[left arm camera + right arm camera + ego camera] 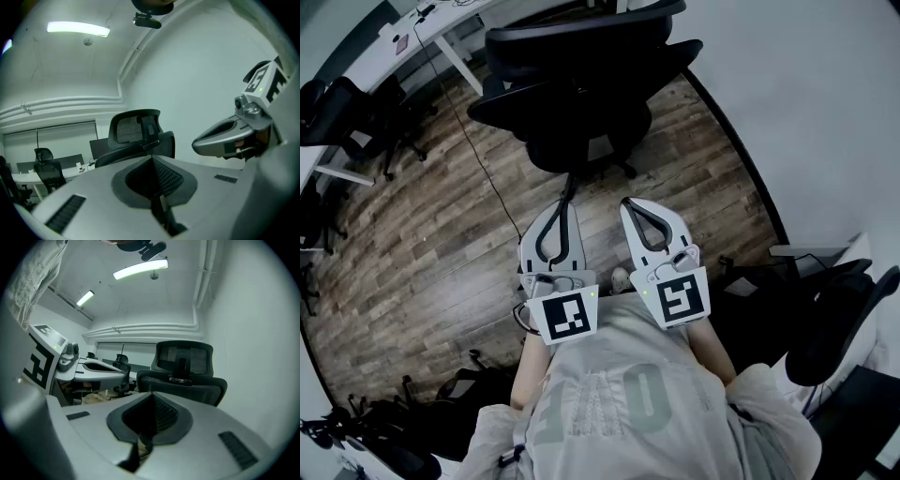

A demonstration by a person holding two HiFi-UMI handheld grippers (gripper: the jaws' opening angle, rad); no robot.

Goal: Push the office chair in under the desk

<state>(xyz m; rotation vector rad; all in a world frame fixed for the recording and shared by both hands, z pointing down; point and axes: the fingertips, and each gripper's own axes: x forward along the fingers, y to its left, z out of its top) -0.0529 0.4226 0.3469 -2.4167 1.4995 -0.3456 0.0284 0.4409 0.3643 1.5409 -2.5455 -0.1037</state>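
A black office chair (581, 84) with a mesh back and headrest stands on the wood floor, its back turned to me, by the white desk (441, 28) at the top left. My left gripper (560, 206) and right gripper (630, 202) are held side by side close to my body, pointing at the chair and well short of it. Both are shut with nothing between the jaws. The left gripper view shows its shut jaws (152, 161), the chair (138, 133) beyond and the right gripper (225, 138) beside. The right gripper view shows its shut jaws (151, 397) and the chair (183, 366).
More black chairs stand at the left (356, 122) and at the right (834, 319). A thin cable (478, 159) runs across the floor from the desk. A white wall (806, 94) bounds the right side. Chair bases (459, 384) lie at the lower left.
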